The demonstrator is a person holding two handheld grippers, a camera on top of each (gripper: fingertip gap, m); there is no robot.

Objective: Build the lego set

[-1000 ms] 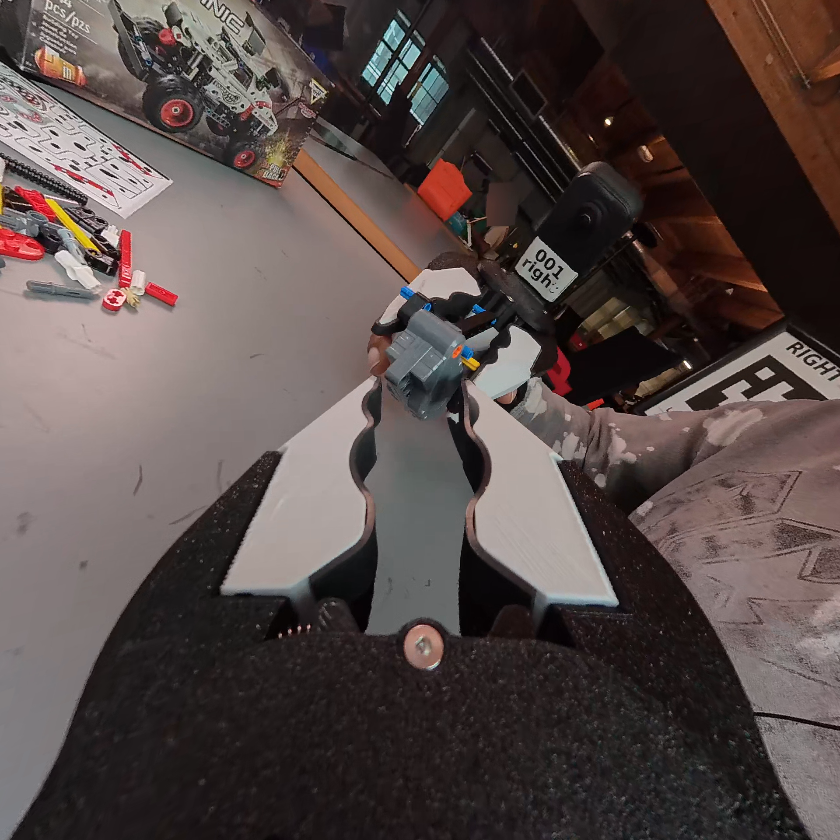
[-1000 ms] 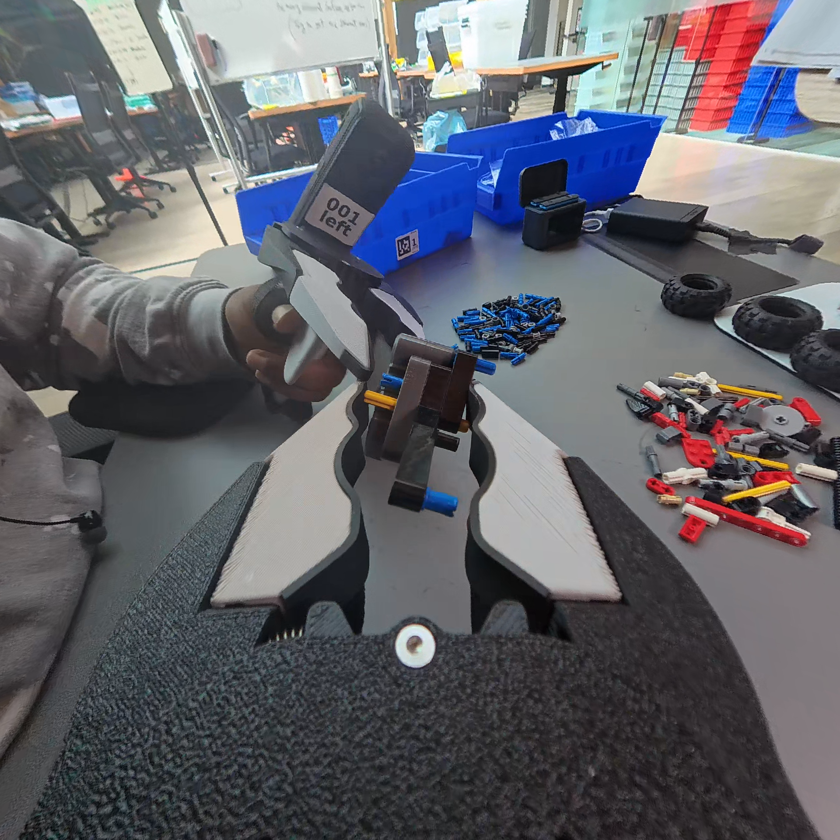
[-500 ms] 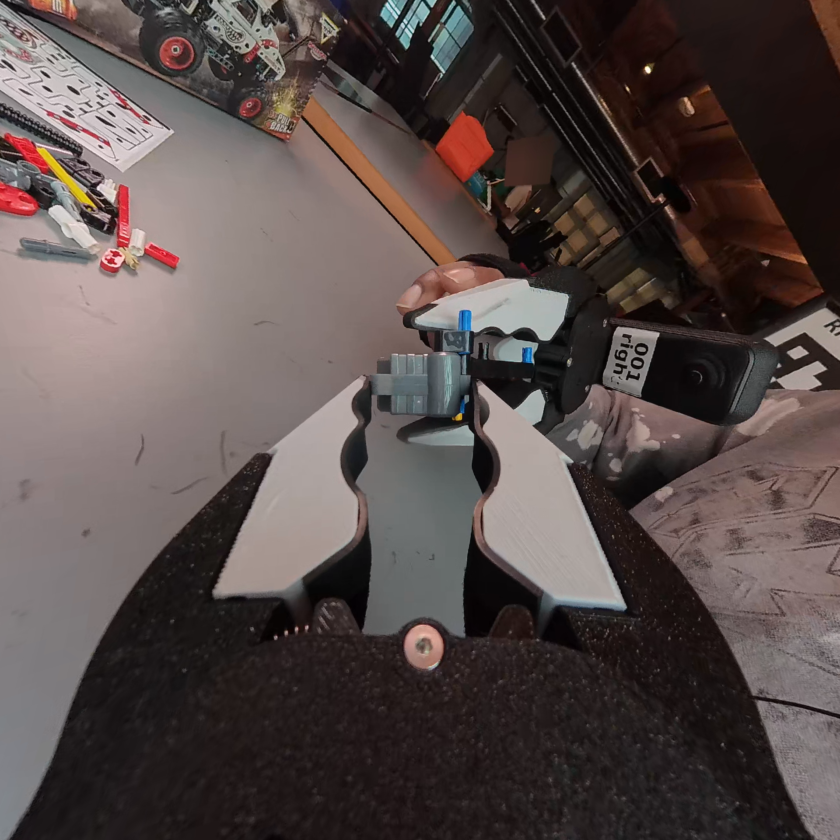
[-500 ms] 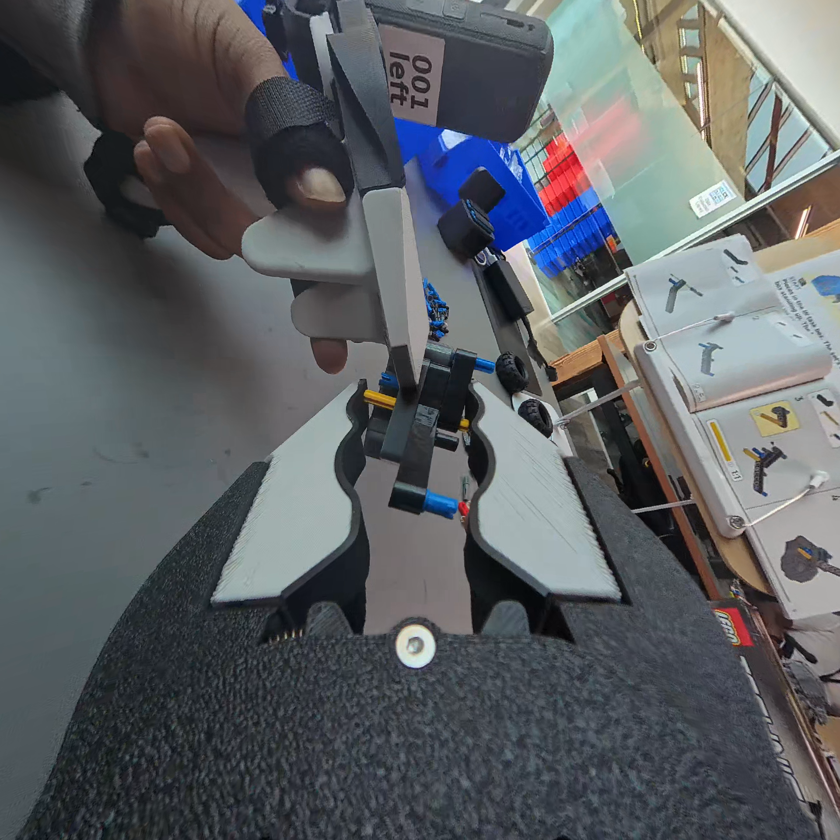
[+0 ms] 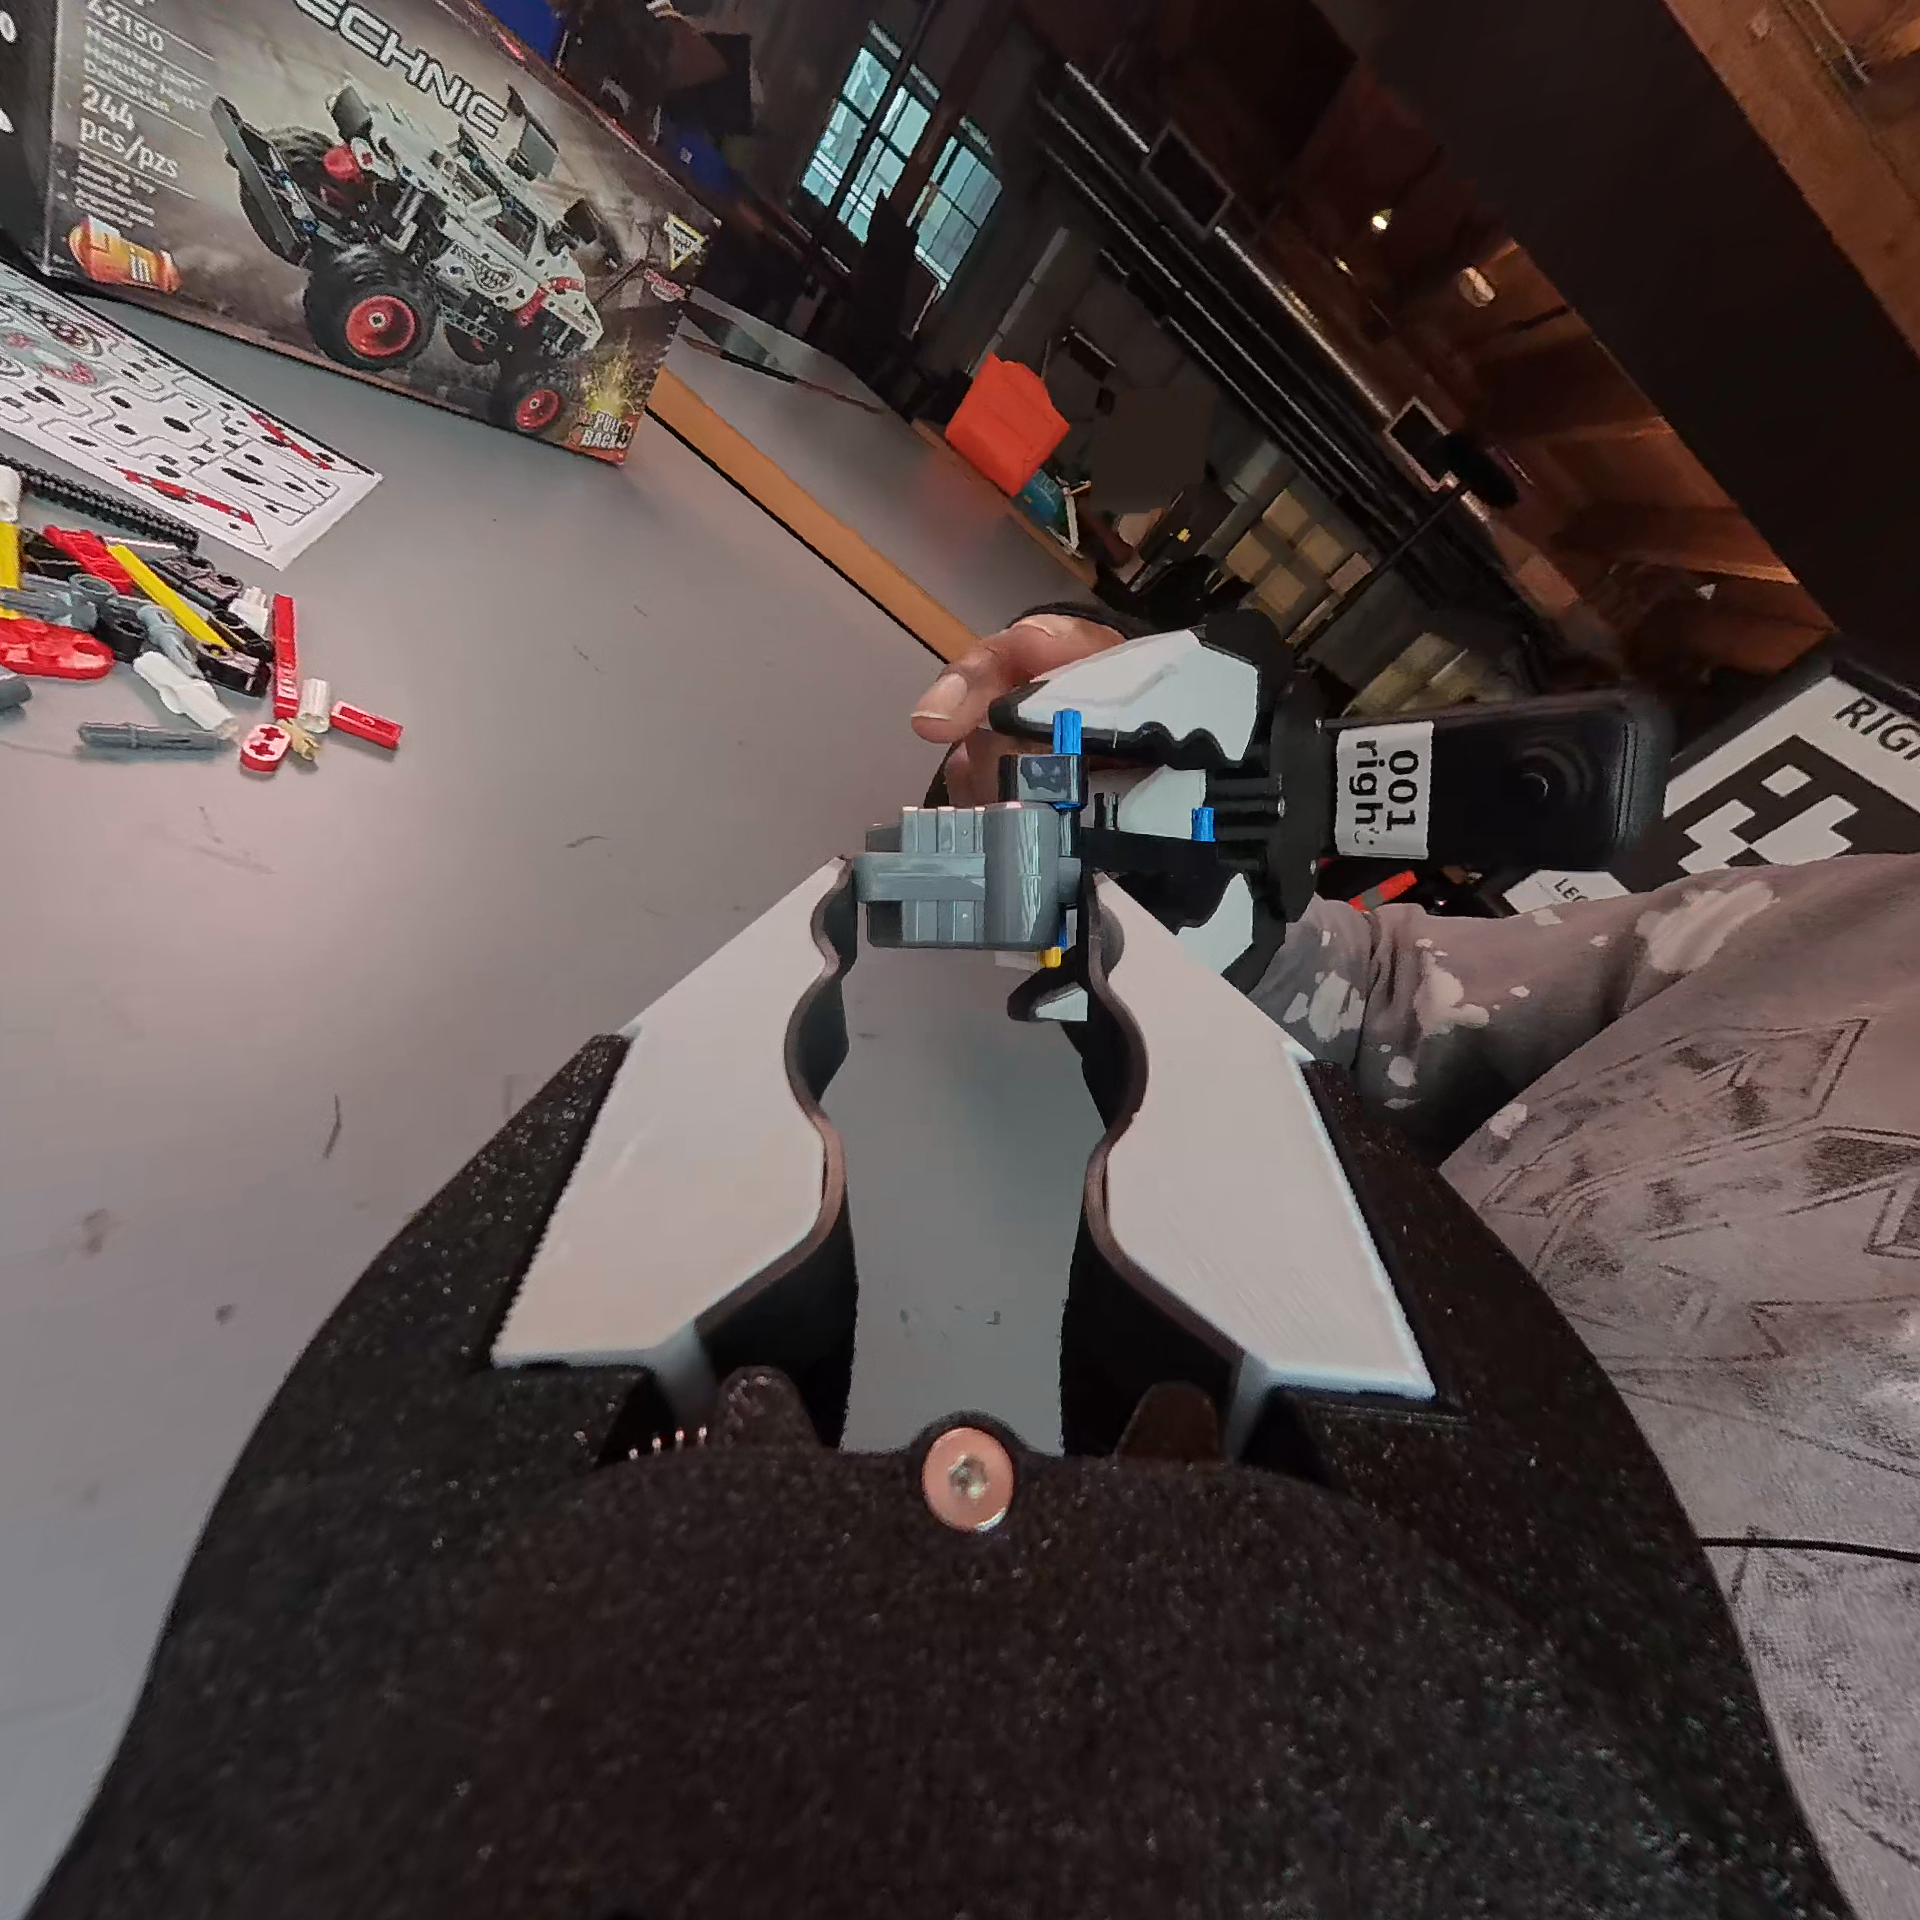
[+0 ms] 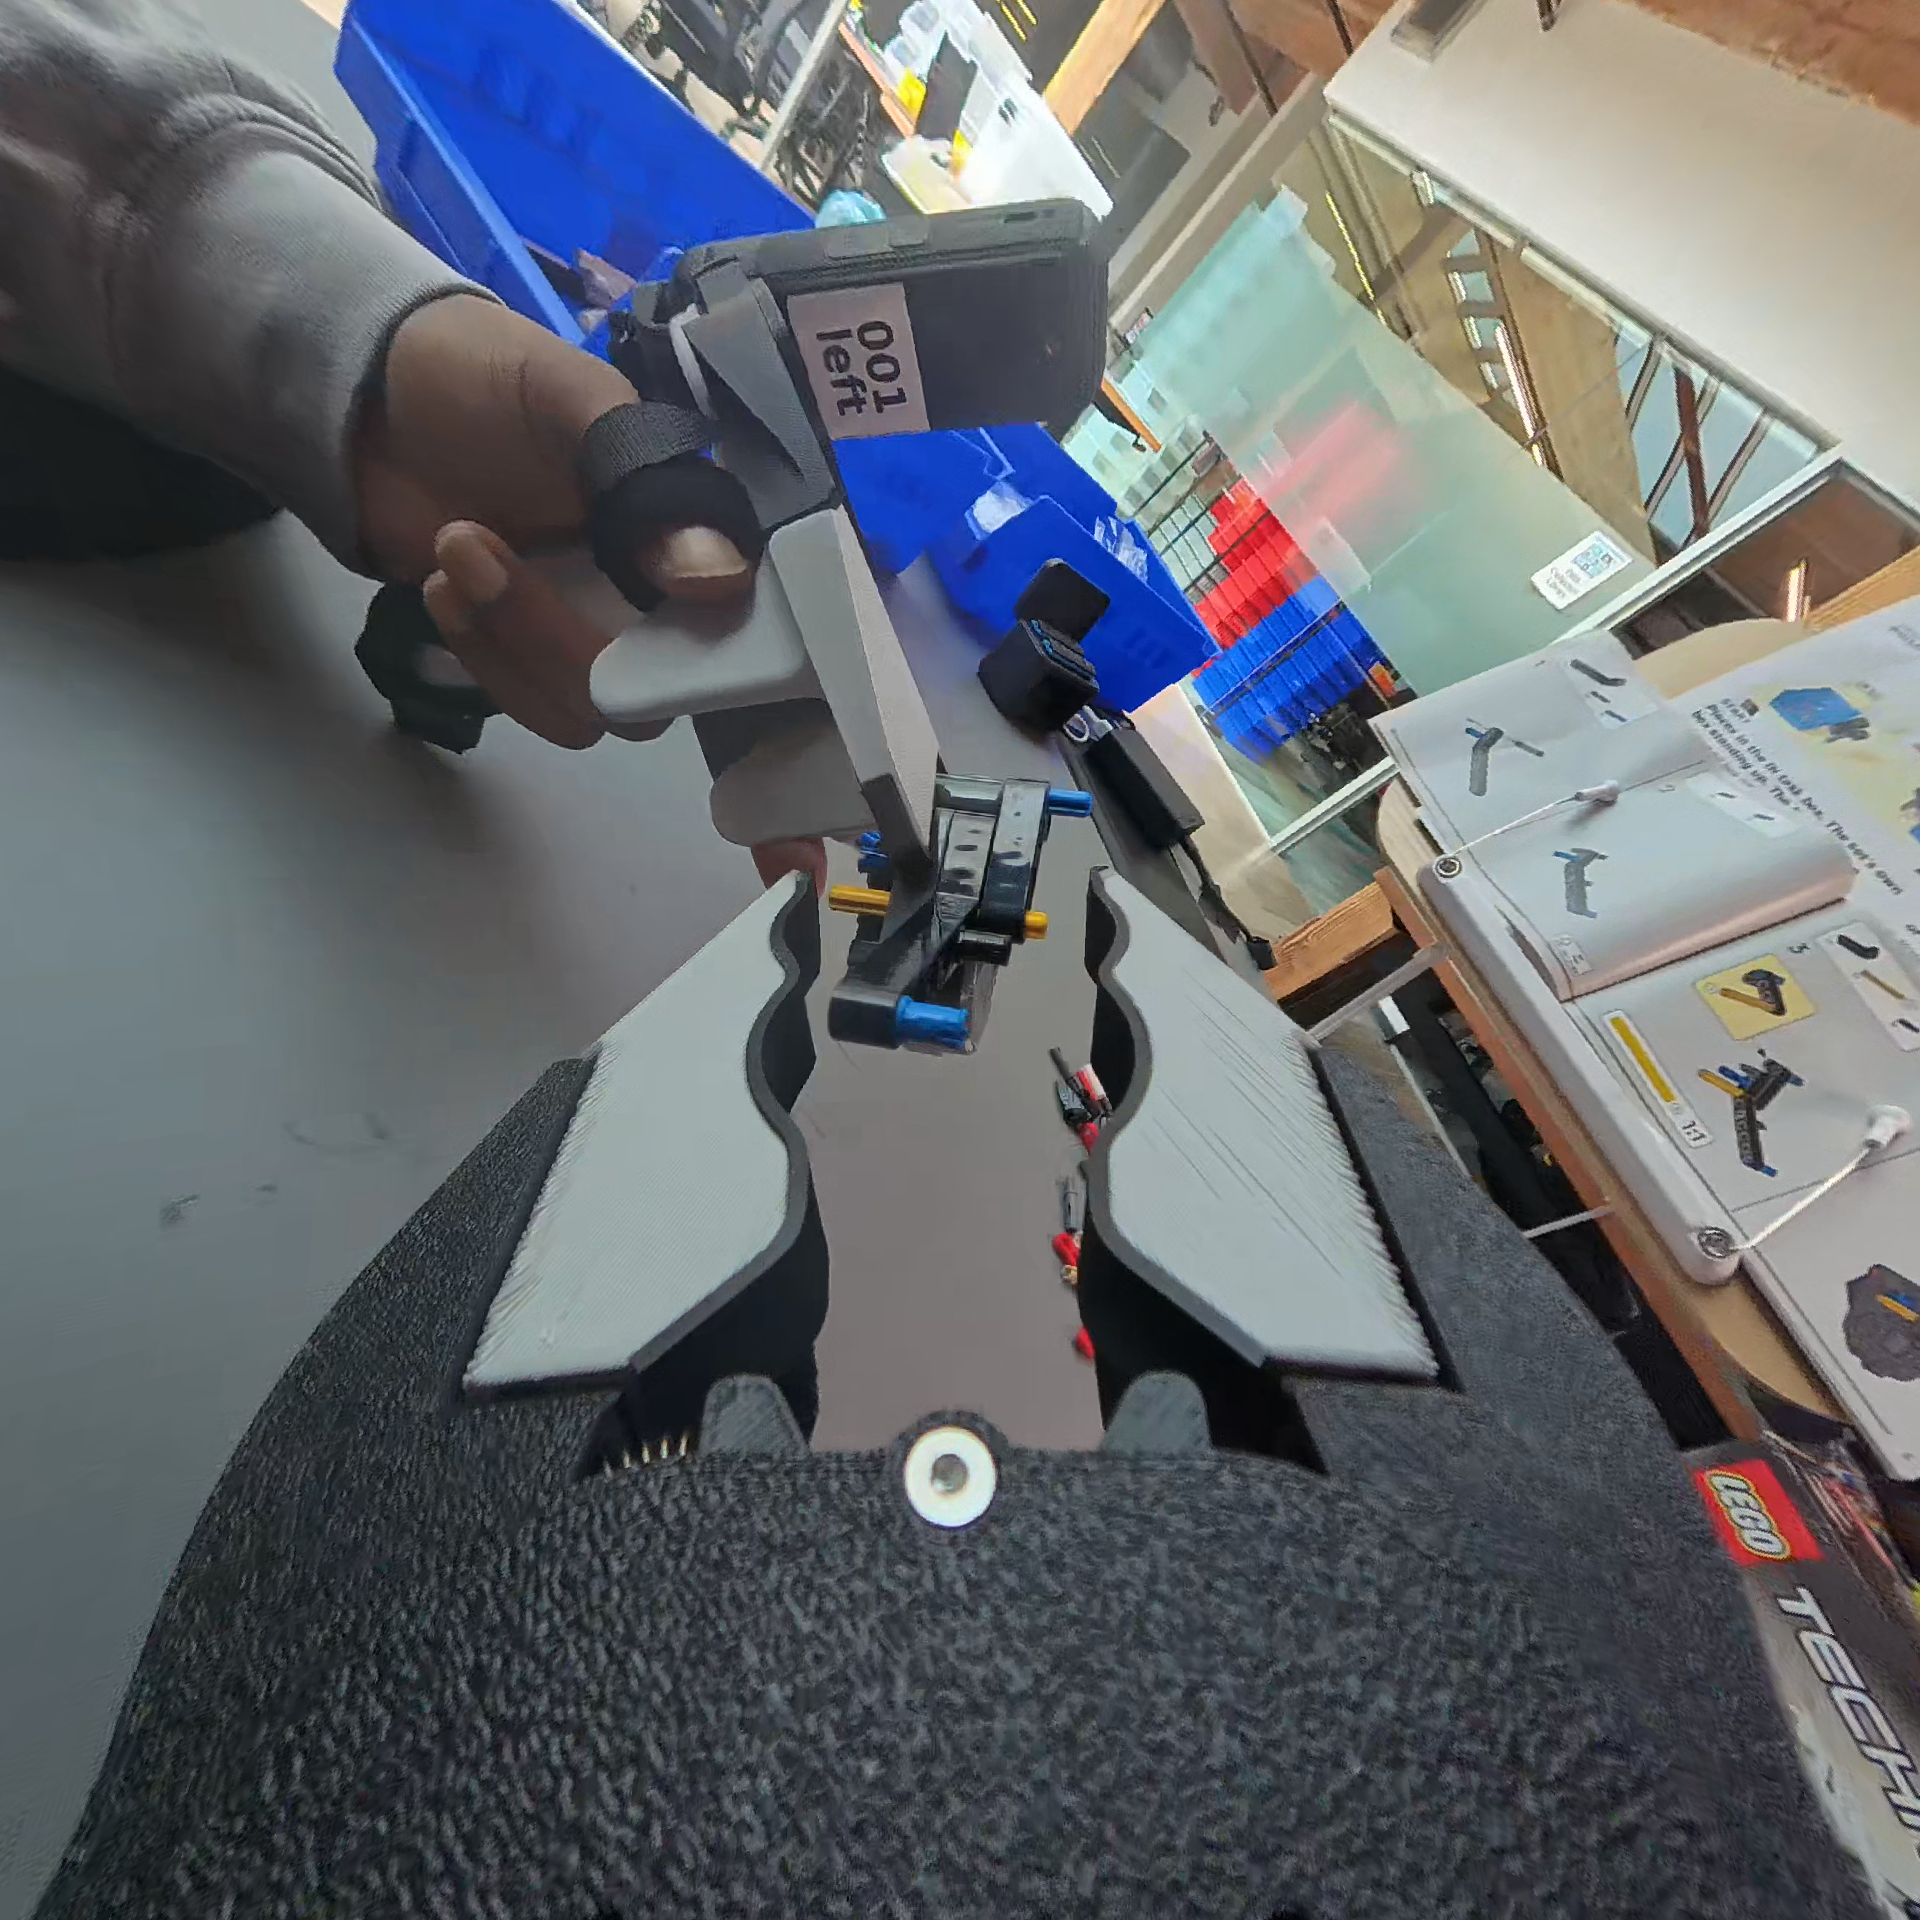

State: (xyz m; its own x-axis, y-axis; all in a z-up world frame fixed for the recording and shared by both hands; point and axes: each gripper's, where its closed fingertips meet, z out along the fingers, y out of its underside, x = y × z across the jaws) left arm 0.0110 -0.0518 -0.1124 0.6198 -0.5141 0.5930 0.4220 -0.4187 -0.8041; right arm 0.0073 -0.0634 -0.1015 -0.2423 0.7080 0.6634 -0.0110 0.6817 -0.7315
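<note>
Your left tool (image 5: pixel 961 904) is closed on the grey end of the lego assembly (image 5: pixel 977 878), its two tips pinching that grey block from either side. Your right tool (image 6: pixel 945 899) now stands wide, jaws well apart, and the black part of the lego assembly (image 6: pixel 966 904) hangs in the gap between them without touching either finger. Half a second ago those jaws were clamped on the black beams; they have since let go, so the left tool alone carries the piece. From the left wrist view the right tool (image 5: pixel 1070 862) sits just beyond the assembly, one grey finger above and one below it. Both tools are raised off the desk (image 5: pixel 520 935).

To the left of your left tool, well apart, loose red, black, yellow and grey parts (image 5: pixel 156 655) lie on the desk, with a sticker sheet (image 5: pixel 177 447) and the set box (image 5: pixel 343 197) beyond them. To the right of your right tool an open instruction booklet (image 6: pixel 1704 914) is propped up, and blue bins (image 6: pixel 582 156) stand beyond the left tool
</note>
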